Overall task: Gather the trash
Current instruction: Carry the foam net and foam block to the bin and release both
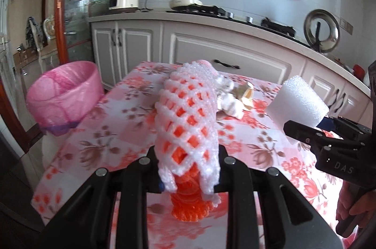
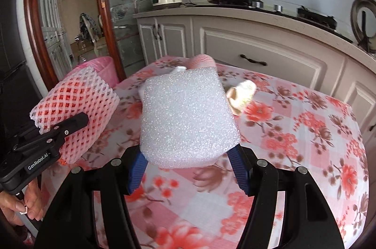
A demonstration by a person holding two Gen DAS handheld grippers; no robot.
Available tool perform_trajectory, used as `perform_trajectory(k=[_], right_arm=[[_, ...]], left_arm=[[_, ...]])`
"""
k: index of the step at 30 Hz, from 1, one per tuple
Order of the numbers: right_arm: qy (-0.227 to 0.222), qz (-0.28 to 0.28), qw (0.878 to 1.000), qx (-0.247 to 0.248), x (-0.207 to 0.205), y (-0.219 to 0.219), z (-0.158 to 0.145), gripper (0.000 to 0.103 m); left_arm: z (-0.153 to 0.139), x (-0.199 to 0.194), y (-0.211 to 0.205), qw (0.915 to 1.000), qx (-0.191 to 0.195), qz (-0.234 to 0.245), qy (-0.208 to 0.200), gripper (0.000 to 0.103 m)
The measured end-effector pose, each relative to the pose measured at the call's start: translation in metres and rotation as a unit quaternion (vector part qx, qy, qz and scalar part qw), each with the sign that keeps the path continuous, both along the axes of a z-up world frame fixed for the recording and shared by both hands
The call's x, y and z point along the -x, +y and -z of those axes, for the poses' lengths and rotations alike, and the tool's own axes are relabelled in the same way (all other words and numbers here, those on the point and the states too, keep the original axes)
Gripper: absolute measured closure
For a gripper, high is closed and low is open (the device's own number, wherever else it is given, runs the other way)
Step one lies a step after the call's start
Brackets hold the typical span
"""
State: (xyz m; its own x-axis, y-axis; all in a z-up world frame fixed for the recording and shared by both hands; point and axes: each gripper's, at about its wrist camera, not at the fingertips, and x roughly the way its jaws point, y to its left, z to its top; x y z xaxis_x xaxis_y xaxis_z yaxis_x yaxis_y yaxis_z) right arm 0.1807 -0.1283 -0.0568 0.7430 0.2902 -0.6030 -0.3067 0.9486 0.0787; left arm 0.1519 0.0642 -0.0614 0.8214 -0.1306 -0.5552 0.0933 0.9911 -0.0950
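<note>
I am holding a white-and-orange foam mesh fruit sleeve clamped in my left gripper and a white foam block pinched in my right gripper, with the pink-lined bin lying far left, nearer my left gripper.

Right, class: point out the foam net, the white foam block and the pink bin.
foam net [image 1: 188, 117]: left wrist view, middle of its mesh.
white foam block [image 2: 186, 117]: right wrist view, centre of its top face.
pink bin [image 1: 68, 96]: left wrist view, its bag-lined front wall.
</note>
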Motion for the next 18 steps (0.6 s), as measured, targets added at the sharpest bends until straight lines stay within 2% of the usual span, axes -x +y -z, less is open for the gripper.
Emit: perform_trajectory(k=[5, 11, 18], right_arm=[[0.0, -0.047, 0.999, -0.001, -0.019, 0.048, -0.006, 0.042], [-0.001, -0.103, 0.995, -0.002, -0.054, 0.11, -0.016, 0.042], [0.006, -0.158, 0.987, -0.016, -0.11, 0.185, -0.021, 0.042]], left_arm=[[-0.011, 0.002, 0.038, 0.9993, -0.004, -0.035, -0.014, 0.079], [-0.022, -0.012, 0.107, 0.9951, 0.006, -0.098, -0.016, 0.079], [-0.039, -0.055, 0.188, 0.9885, -0.013, -0.15, -0.018, 0.078]])
